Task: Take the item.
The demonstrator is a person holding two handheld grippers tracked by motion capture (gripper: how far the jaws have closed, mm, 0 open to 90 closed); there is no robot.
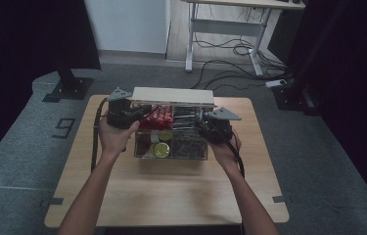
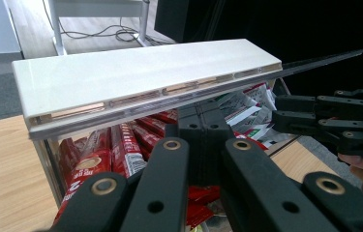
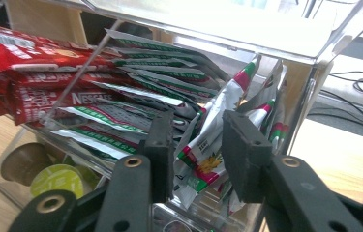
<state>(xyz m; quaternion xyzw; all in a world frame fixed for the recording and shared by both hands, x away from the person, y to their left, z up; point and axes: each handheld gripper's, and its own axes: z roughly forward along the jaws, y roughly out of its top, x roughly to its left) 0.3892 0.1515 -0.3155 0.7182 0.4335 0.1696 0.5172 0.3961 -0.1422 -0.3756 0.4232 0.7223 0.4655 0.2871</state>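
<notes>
Grey carpet surrounds a light wooden table [image 1: 171, 191] where a clear acrylic organiser box [image 1: 170, 155] with a white lid [image 1: 172, 95] holds red Nescafé sachets [image 2: 121, 150] and green-and-white sachets [image 3: 208, 159]. The left gripper [image 2: 203, 130] has its jaws closed together under the lid, while the right gripper [image 3: 196, 145] is parted around a green-and-white sachet, not clamped.

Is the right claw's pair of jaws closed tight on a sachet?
No: in the right gripper view the right claw stands open, its jaws either side of a white, red and green sachet with gaps showing.
</notes>
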